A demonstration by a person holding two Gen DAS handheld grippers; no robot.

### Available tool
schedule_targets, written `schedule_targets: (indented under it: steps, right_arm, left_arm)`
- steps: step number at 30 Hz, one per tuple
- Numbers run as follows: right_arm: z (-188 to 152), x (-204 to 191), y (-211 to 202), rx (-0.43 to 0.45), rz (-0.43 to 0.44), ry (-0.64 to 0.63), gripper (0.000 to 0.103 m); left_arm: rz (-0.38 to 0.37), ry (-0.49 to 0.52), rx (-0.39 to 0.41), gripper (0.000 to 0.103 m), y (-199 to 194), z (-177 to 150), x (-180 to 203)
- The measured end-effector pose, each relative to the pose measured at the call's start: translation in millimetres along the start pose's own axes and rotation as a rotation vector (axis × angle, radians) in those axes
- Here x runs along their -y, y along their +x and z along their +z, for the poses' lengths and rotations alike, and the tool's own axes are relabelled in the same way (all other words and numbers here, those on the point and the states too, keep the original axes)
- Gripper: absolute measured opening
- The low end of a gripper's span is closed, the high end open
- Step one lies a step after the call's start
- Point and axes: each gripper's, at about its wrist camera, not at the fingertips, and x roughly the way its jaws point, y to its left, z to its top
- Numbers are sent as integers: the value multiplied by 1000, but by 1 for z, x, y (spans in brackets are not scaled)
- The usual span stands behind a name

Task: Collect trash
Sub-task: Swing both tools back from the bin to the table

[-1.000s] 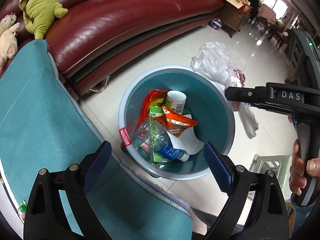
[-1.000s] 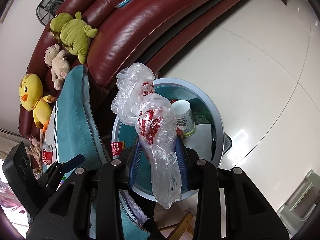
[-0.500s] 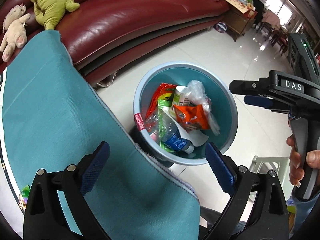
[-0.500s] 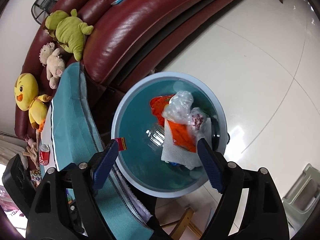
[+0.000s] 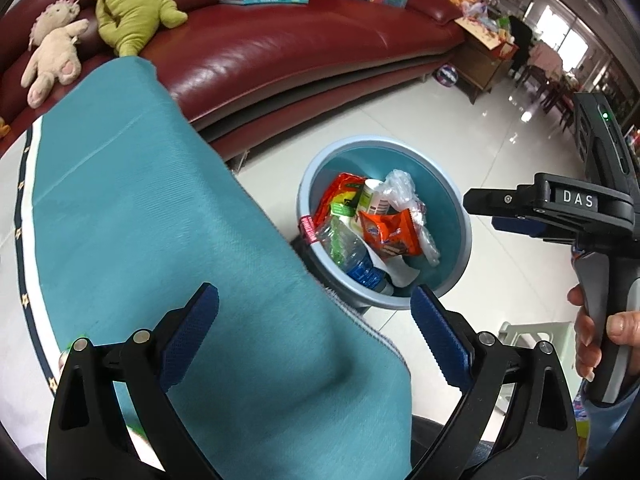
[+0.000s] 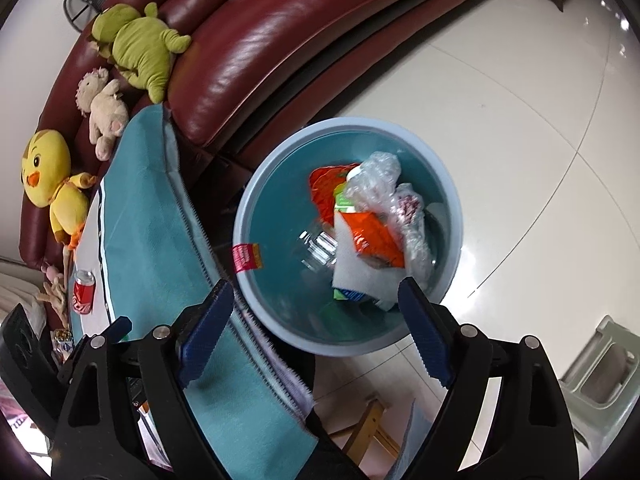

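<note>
- A clear plastic bag (image 6: 384, 192) is seen lying crumpled on top of the trash inside the blue bin (image 6: 256, 200), beside the orange wrapper (image 6: 372, 236).
- Only in the right wrist view are a yellow duck toy (image 6: 52, 184) and a red can (image 6: 83, 292) shown, well left of the bin.
- Only in the left wrist view is the hand (image 5: 600, 336) on the right tongs' handle shown, right of the bin (image 5: 460, 216).
- The right tongs (image 6: 316, 332) are being spread wider above the bin, with nothing between the pads.
- The left tongs (image 5: 316, 336) are held wide apart and empty over the teal cloth (image 5: 140, 220).

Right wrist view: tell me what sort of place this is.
Most likely a home living room: a red leather sofa with plush toys on it, a glossy tiled floor, and a bin of household trash.
</note>
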Motion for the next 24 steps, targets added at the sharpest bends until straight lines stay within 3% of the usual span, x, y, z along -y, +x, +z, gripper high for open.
schedule_targets:
  steps: [13,24]
  right_arm:
    - [-31,-59,1,-35,-1,-99,80]
    - [-63,-128,23,-110,15,-226,80]
  left_arm:
    - [10,-90,47,97,-41,-39,-49]
    - [58,-199,88,98,-80,-89,-119]
